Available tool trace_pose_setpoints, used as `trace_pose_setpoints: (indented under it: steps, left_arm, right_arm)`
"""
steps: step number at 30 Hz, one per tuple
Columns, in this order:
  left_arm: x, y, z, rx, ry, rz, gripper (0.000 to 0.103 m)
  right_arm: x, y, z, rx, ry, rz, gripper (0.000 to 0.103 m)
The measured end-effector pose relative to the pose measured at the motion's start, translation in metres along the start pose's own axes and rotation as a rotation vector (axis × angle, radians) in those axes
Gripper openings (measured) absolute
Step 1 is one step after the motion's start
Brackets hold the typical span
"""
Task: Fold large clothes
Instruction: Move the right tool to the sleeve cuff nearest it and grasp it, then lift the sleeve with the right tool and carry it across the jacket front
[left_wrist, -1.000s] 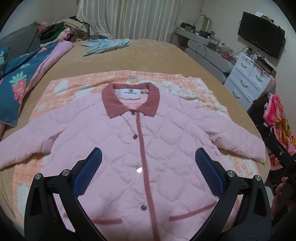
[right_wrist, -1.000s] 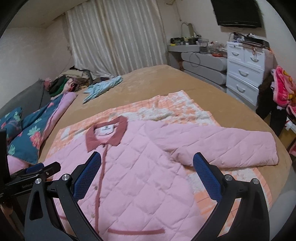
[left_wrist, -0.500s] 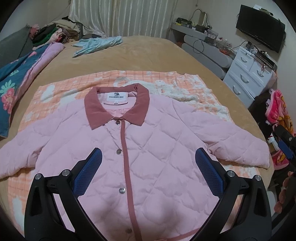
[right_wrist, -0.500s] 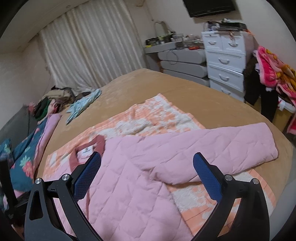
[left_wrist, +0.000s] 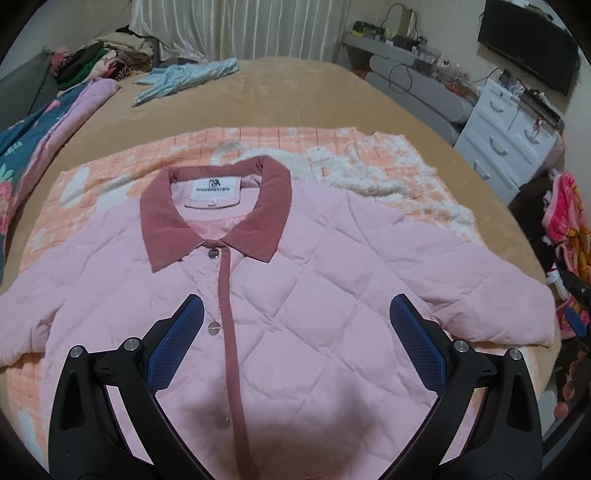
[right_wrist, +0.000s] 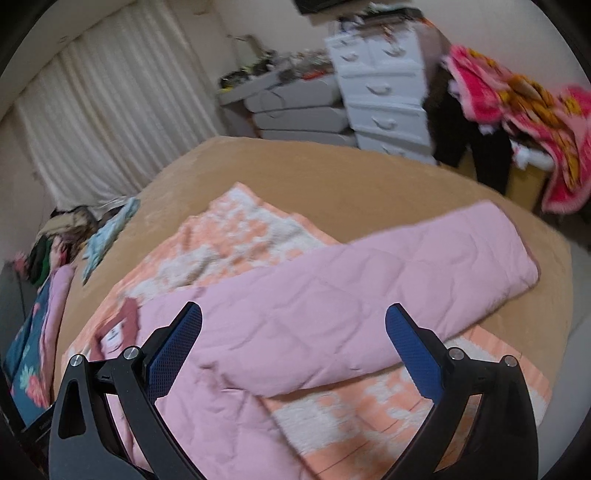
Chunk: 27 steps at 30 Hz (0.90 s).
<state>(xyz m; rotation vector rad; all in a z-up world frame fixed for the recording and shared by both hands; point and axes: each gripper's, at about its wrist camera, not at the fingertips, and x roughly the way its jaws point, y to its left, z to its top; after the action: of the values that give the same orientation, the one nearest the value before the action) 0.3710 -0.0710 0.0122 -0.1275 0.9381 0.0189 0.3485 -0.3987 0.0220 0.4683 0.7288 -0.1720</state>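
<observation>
Left gripper (left_wrist: 297, 343) spread wide, nothing in it, hovering over the jacket (left_wrist: 295, 295) chest, lower centre of frame. Right gripper (right_wrist: 293, 345) also spread and empty, above the sleeve (right_wrist: 388, 280) that runs toward the frame's right edge. Jacket lies flat, face up, buttoned, collar (left_wrist: 218, 210) at centre, on an orange blanket (left_wrist: 369, 155) on the bed (left_wrist: 295, 96). Other sleeve (left_wrist: 48, 306) out toward lower left. Progress, as I judge it: laid out and smoothed only; no fold made yet. Left to do: both sleeves in, then body folded up.
</observation>
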Motion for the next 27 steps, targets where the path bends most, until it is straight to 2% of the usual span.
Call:
trace_pose_setpoints:
  steps: [9,18,23,27]
  left_arm:
    - [0.060,-0.003,-0.006,-0.005,0.087,0.032,0.095]
    - [0.087,-0.007,0.001,-0.028,0.091,0.019,0.094]
    - [0.099,-0.005,0.010,-0.040,0.095,0.040,0.094]
    - [0.103,0.005,0.015,-0.071,0.099,0.046,0.094]
  right_arm:
    - [0.053,-0.075,-0.015,0.165,0.066,-0.116,0.099]
    - [0.075,-0.138,-0.025,0.325,0.081,-0.210,0.099]
    - [0.080,-0.169,-0.026,0.439,0.074,-0.208,0.099]
    - [0.091,-0.191,-0.017,0.517,0.064,-0.174,0.099]
